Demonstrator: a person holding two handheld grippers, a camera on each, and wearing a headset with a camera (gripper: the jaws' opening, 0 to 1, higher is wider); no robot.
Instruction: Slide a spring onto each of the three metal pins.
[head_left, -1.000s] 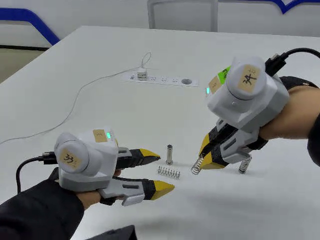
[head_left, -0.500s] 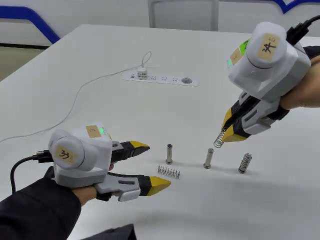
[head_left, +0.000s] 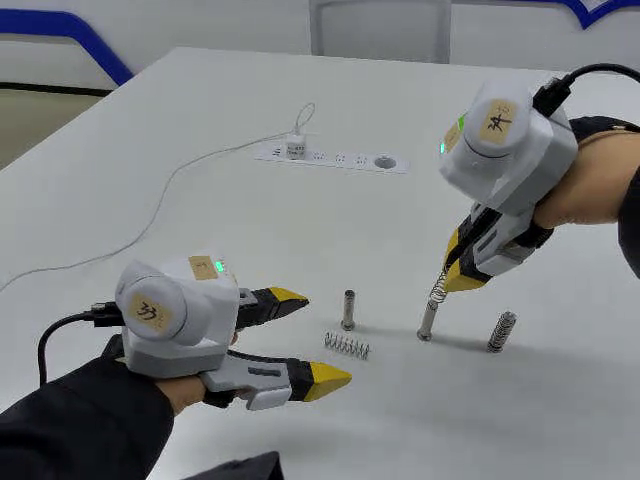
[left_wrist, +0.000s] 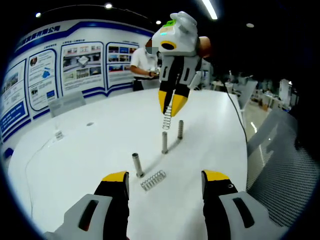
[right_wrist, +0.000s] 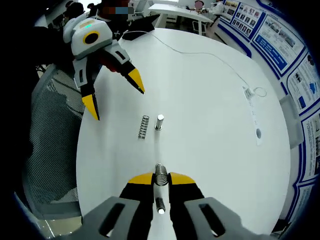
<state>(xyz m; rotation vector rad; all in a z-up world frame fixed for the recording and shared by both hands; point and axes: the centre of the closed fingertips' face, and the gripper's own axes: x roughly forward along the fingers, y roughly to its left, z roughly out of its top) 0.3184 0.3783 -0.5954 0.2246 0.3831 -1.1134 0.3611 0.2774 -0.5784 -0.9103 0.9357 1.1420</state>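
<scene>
Right gripper (head_left: 462, 272): jaws pinched on a spring (head_left: 438, 289), lower end at the top of the middle pin (head_left: 428, 320); whether threaded on, cannot tell. Left gripper (head_left: 313, 338): jaws spread, empty, near a loose spring (head_left: 347, 346) lying beside the left pin (head_left: 348, 309). Spring-clad pin (head_left: 502, 331) stands at right.

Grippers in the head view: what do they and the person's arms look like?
The left gripper and right gripper match: white-grey housings, black jaws with yellow tips, a tan sticker with handwritten digits on each round cap, a green light, and a black cable at the rear. Both sleeves are dark.
</scene>
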